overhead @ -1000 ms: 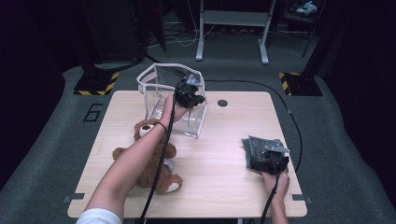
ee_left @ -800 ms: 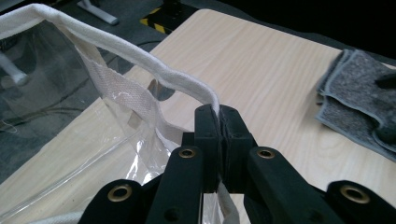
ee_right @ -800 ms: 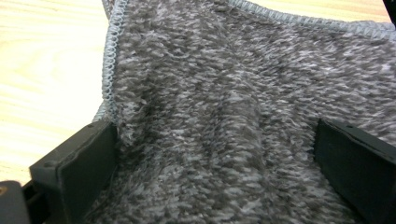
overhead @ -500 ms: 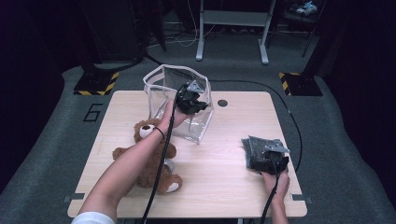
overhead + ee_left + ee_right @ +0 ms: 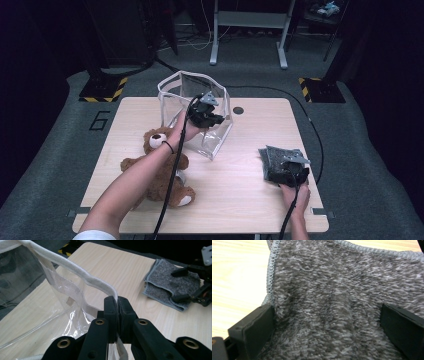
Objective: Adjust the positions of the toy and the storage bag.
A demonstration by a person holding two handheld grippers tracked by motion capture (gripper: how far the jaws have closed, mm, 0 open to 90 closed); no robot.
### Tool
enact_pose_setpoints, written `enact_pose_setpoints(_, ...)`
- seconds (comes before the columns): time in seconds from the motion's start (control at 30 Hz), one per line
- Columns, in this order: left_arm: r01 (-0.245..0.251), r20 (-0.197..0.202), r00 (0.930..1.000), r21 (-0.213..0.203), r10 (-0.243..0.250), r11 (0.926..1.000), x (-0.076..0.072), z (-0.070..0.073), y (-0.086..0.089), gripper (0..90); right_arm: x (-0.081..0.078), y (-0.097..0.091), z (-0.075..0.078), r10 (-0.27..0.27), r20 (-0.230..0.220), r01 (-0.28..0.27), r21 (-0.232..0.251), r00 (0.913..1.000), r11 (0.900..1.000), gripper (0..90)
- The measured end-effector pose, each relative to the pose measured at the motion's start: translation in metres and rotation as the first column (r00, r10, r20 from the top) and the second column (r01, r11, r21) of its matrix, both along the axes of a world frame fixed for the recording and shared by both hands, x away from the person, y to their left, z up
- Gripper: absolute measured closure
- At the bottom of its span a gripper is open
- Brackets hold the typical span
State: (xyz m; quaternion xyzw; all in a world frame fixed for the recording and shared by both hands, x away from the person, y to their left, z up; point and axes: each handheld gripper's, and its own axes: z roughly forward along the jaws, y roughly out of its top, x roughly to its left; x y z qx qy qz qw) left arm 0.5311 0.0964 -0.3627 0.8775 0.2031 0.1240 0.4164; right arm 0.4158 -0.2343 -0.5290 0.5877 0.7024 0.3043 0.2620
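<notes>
Now left tool (image 5: 117, 305) pinched on clear bag's white rim (image 5: 75, 267); right tool (image 5: 327, 325) spread wide over grey towel (image 5: 342, 290) by table edge (image 5: 320, 220).

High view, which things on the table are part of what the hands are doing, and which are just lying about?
In use:
clear bag, white rim clamped by the left gripper
grey towel, under the open right gripper

Lying about:
teddy bear

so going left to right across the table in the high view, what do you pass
teddy bear → clear bag, its rim pinched in the left tongs → small dark round spot on the table → grey cloth under the right tongs
</notes>
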Motion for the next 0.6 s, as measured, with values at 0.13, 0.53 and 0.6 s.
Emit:
enact_pose_setpoints(0.13,0.022,-0.006,0.9997,0.004,-0.022,0.9998,-0.006,0.0,-0.003,86.0,0.0,0.0,0.0,0.0,-0.005,0.0,-0.005,1.0,1.0,1.0)
enact_pose_setpoints(0.53,-0.02,-0.023,0.9996,-0.043,0.019,0.9989,-0.011,0.004,0.002,59.6,0.001,0.0,0.001,0.006,-0.016,-0.006,-0.003,0.9999,1.0,0.7)
enact_pose_setpoints(0.6,-0.051,-0.023,0.9985,-0.05,0.05,0.9974,-0.012,0.007,0.006,51.0,0.003,-0.001,0.002,0.009,-0.02,-0.009,0.007,0.9998,0.9999,0.5)
